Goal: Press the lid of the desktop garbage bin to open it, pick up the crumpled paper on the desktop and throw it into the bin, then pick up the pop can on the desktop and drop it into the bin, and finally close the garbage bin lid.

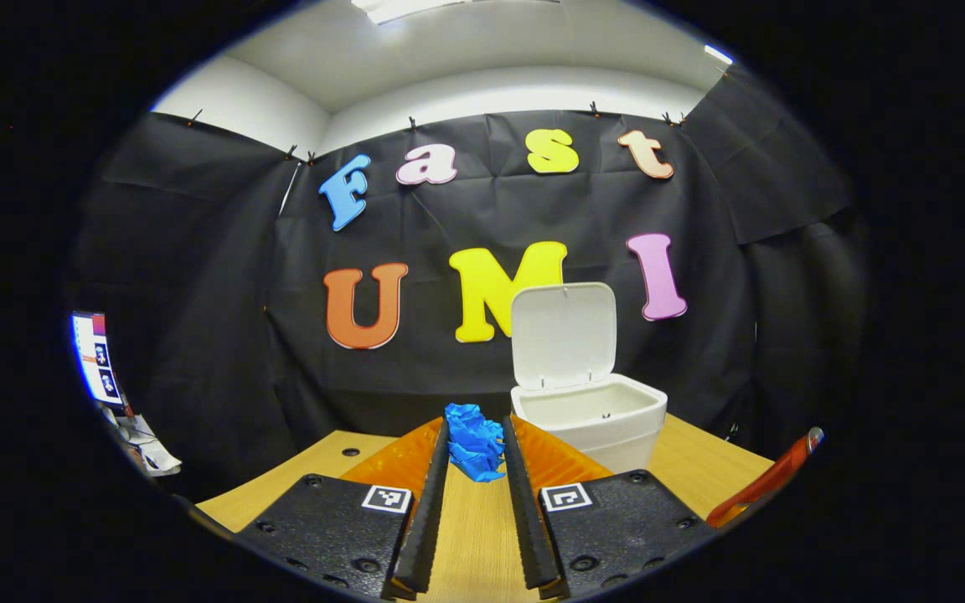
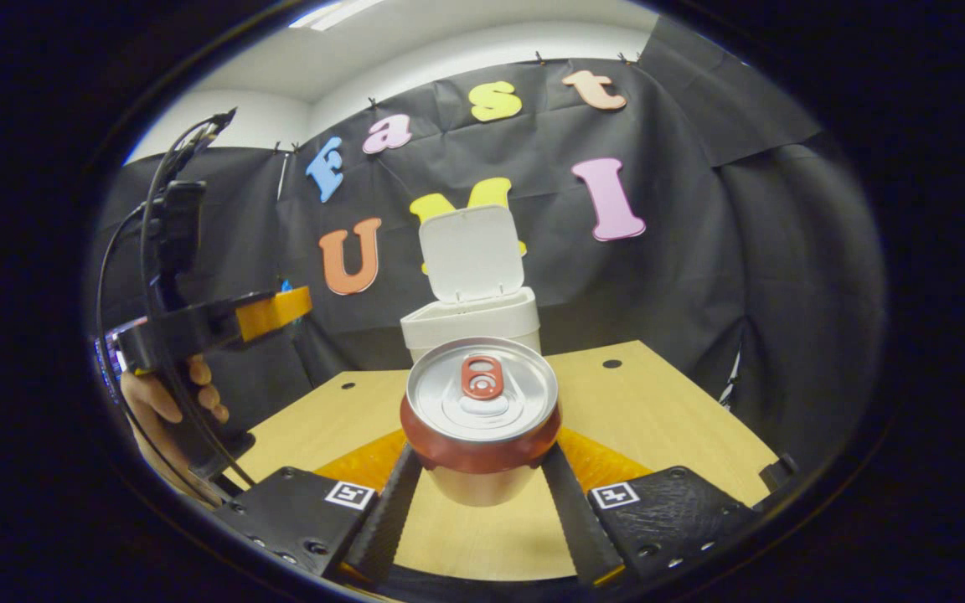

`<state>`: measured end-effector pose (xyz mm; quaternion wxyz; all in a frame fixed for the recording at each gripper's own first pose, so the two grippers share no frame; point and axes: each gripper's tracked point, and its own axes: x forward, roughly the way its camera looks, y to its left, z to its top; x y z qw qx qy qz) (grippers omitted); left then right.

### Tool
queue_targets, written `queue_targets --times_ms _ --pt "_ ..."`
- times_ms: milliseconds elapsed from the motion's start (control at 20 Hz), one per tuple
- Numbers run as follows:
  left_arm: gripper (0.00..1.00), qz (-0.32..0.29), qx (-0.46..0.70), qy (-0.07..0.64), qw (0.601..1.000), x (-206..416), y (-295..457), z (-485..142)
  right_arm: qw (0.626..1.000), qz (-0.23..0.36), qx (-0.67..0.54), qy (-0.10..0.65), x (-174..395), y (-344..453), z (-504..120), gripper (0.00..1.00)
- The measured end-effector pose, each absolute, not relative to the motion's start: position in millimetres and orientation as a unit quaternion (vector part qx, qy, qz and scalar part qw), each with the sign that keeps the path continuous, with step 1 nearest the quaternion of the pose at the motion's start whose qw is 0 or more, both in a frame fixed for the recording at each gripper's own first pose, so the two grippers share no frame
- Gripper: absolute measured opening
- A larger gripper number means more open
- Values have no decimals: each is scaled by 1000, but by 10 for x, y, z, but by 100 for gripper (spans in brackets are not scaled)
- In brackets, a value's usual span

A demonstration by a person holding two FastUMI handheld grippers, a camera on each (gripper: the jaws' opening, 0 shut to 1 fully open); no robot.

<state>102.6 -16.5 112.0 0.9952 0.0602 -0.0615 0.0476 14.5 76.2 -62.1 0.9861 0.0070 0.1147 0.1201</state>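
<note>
Left tongs (image 1: 476,456) clamp blue crumpled paper (image 1: 474,441); right tongs (image 2: 481,469) grip pop can (image 2: 481,419).

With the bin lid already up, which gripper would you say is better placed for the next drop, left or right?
Left, probably. The left gripper holds the blue crumpled paper between its fingers, with the open bin just beyond. Paper goes first; the right gripper holds the pop can.

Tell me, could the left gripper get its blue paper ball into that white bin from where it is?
Probably yes. The left gripper holds the crumpled paper between its fingers, and the bin stands just beyond, slightly to one side, with its lid tipped up and the mouth open. Nothing lies between them on the table.
</note>
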Motion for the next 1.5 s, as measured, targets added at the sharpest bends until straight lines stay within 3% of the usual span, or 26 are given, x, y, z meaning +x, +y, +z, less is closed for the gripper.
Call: queue_targets --times_ms 250,500,550,600,800,1100,1300,1500 --pt "42 30 92 -67 993 1596 -603 1229 985 122 2 125 205 648 -637 79" --pt "43 0 67 -28 997 2289 -1009 941 984 122 -31 126 269 530 -653 78" --pt "49 -5 71 -24 997 2420 -1091 893 984 118 -39 125 283 472 -658 78" --pt "43 -7 70 -22 997 2534 -1139 844 985 113 -47 123 308 412 -652 78" --pt "45 25 99 0 995 2922 -1195 618 987 97 -20 124 369 241 -594 80" --pt "45 4 77 10 997 3086 -1460 454 989 66 27 127 527 -72 -523 79" --pt "49 6 42 13 999 3112 -1496 381 983 43 119 131 551 -233 -435 79" --pt "60 16 13 16 1000 3135 -1451 346 983 27 122 134 606 -379 -448 78"
